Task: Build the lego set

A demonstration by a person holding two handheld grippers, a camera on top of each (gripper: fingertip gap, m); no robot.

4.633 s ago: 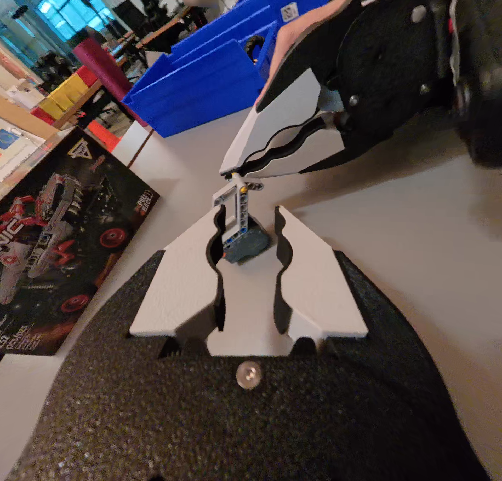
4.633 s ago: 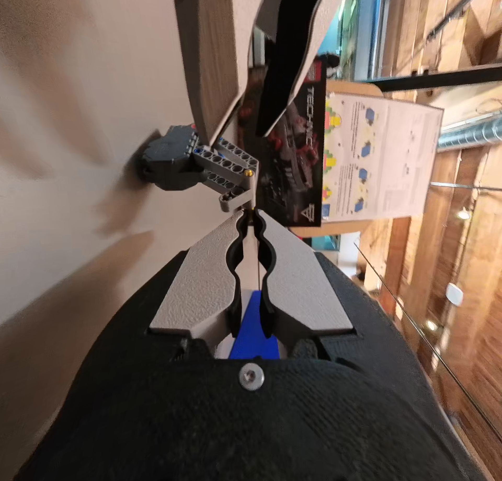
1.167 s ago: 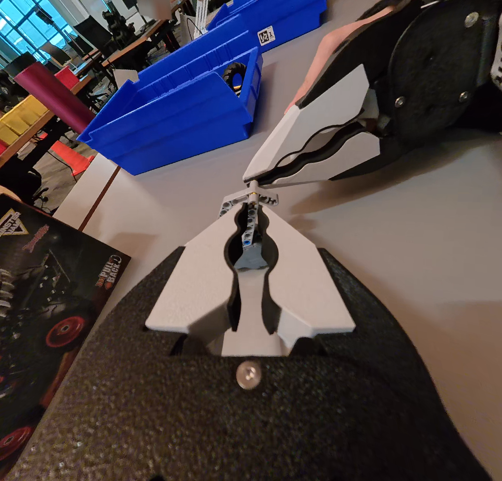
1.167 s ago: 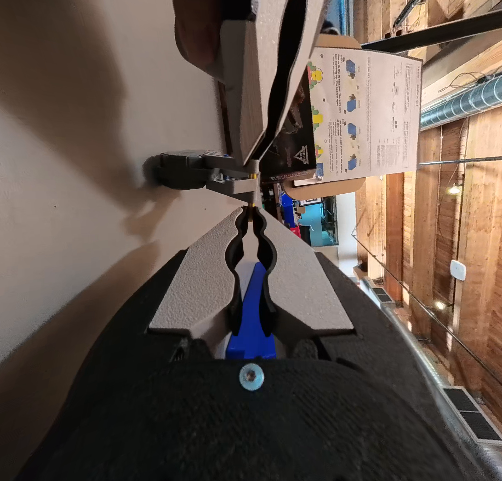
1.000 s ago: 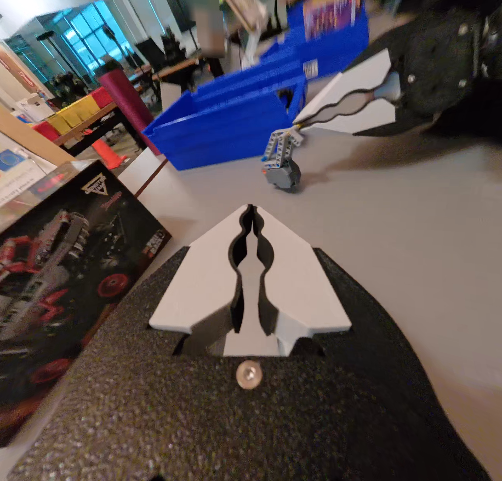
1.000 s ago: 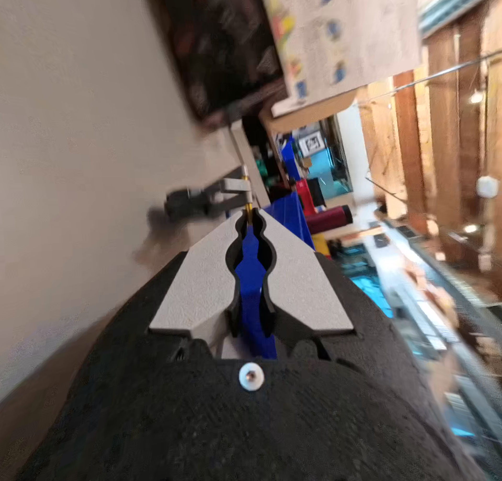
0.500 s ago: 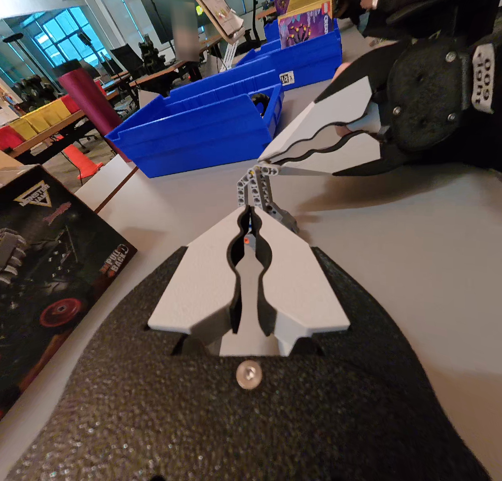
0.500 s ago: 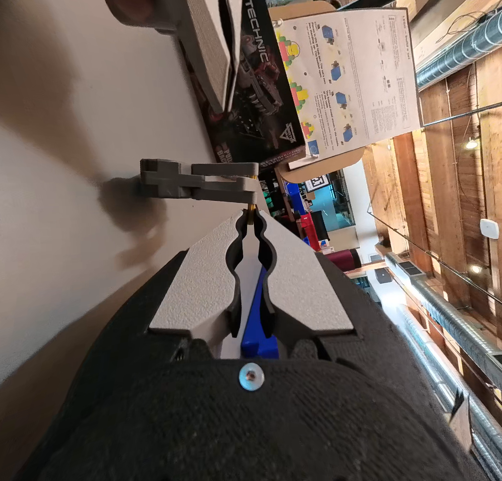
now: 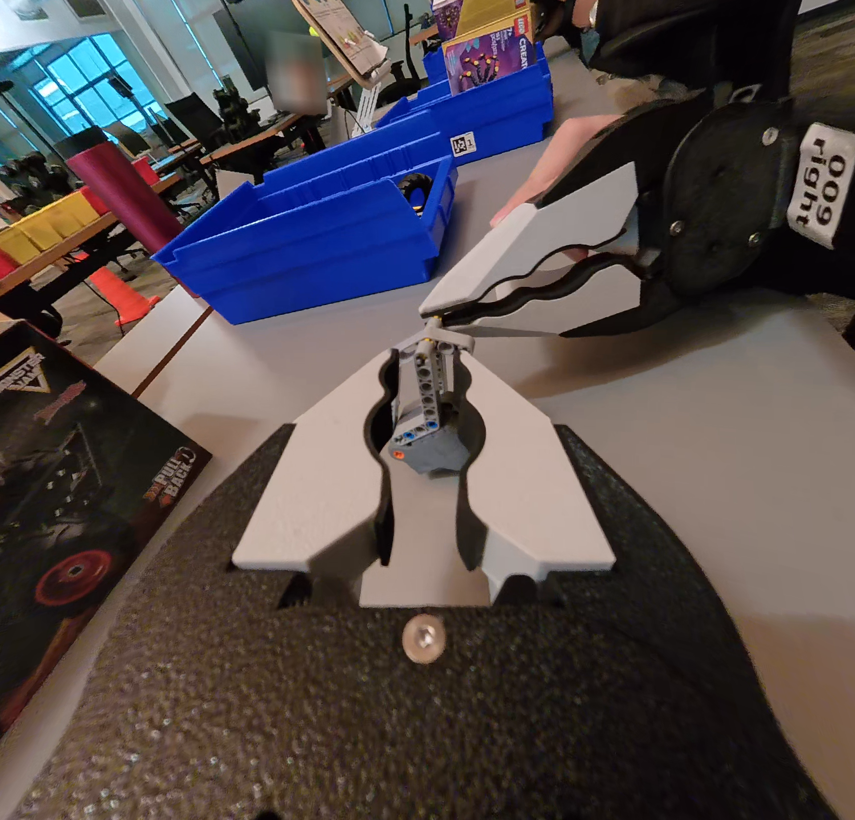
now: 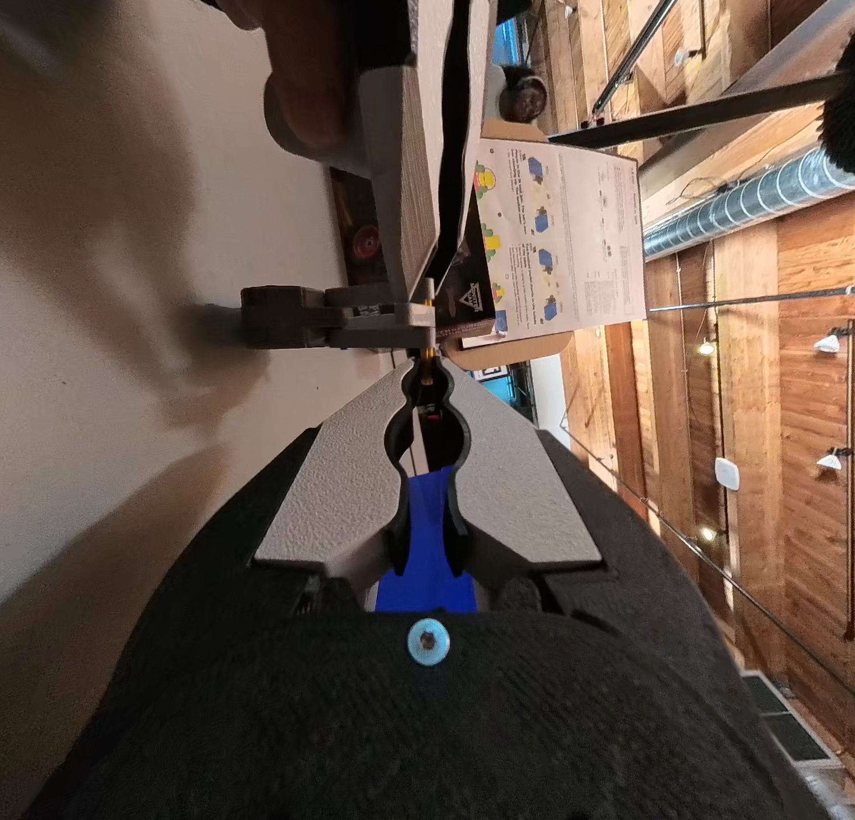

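Your left gripper [image 9: 423,397] now has its jaws narrowed around the grey Technic sub-assembly [image 9: 425,411], the upright beams standing in the hollow between them; half a second ago those jaws sat closed just short of it, so you have re-taken the steadying hold. Whether the pads actually press the beams, you cannot tell from either view.

Your right gripper [image 10: 428,372] is pinched closed on the tan axle pin [image 10: 429,363] (thin, easy to cock sideways) at the cross-beam on top of the assembly.

The dark motor block [image 9: 428,450] at its base sits on the bench [image 9: 694,427].

Judgement: with both ends held, the pin can be pushed home; keep it in line with the hole.

Farther out: set box [image 9: 69,497] to the left, blue bin [image 9: 300,242] behind.
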